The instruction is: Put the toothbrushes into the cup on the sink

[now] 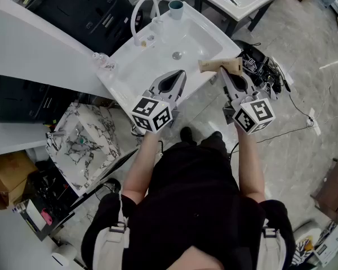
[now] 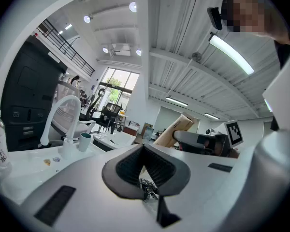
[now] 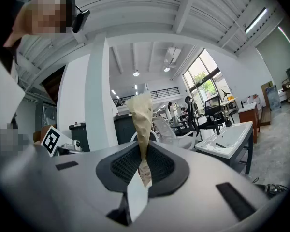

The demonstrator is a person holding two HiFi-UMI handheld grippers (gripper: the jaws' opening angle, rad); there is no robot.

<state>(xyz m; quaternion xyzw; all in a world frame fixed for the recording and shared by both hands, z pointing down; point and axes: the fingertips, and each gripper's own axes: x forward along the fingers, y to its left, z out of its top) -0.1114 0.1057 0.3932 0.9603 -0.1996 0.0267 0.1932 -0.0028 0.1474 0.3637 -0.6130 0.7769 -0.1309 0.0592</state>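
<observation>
**A:** Toothbrush pack location?

**B:** Held in the air over the near right edge of the sink. It is pinched at one end by the right tool, whose jaws are clenched on the tan paper. The right gripper view shows the sleeve sticking straight out past the pads. The contents can't be seen, so brushes are only assumed to be inside.

**A:** Left tool?

**B:** It is closed with the pads pressed together and nothing is held. It is parked over the sink's front edge.

**A:** Cup?

**B:** A teal cup is seen at the back corner of the sink, just beside the faucet and well apart from the pack.

**A:** Handling?

**B:** The pack is judged light. The paper is soft and easily crumpled, and any stiffness is expected only where the handles run. With an end grip, swinging and slipping are likely. A hold nearer the middle, across the handles, is advised. The free end is probably best taken by the left tool if the sleeve has to be opened.
</observation>
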